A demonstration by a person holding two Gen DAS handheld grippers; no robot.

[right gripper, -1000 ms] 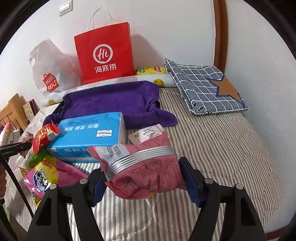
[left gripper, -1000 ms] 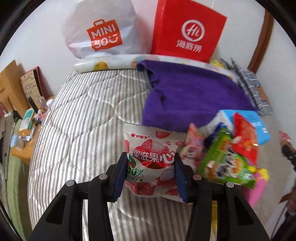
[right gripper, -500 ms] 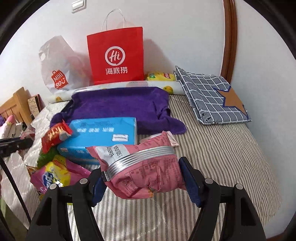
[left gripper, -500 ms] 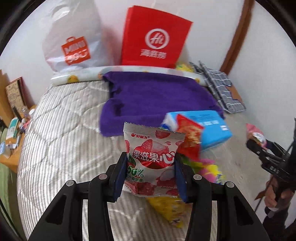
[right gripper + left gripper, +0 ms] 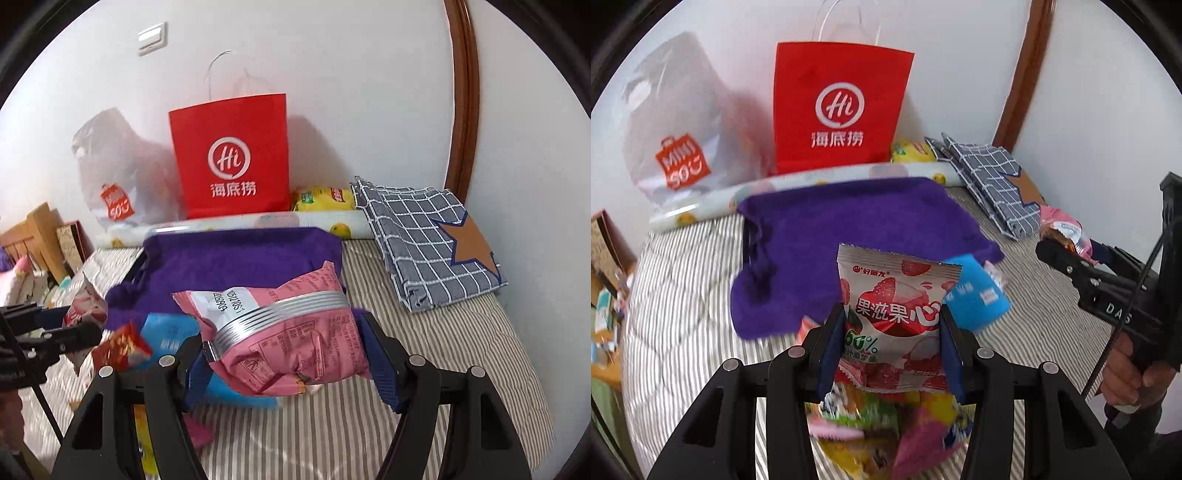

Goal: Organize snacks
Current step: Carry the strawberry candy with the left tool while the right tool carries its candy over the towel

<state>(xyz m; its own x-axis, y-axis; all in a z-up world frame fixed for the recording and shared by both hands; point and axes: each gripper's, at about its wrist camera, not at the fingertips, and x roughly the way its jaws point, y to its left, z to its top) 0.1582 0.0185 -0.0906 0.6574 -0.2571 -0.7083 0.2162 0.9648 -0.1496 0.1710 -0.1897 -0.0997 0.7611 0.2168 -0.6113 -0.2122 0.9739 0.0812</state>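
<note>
My left gripper (image 5: 892, 341) is shut on a white and red strawberry snack packet (image 5: 894, 306), held upright above a pile of loose snack packets (image 5: 886, 424) on the striped bed. My right gripper (image 5: 286, 354) is shut on a pink snack bag (image 5: 291, 332) with a silver band, held above the bed. The right gripper with its pink bag (image 5: 1067, 229) shows at the right of the left wrist view. The left gripper with its packet (image 5: 83, 306) shows at the left of the right wrist view. A red snack packet (image 5: 122, 345) and a blue tissue pack (image 5: 166, 328) lie below.
A purple towel (image 5: 849, 236) is spread mid-bed. A red paper bag (image 5: 231, 158) and a white plastic bag (image 5: 114, 173) stand against the wall behind a rolled mat. A yellow chip bag (image 5: 325, 197) and a folded checked cloth (image 5: 428, 236) lie at the right. Wooden furniture (image 5: 40, 232) stands left.
The left gripper has swung right with its packet, so the snack pile now sits under it. The right gripper has moved forward toward the purple towel with its pink bag.
</note>
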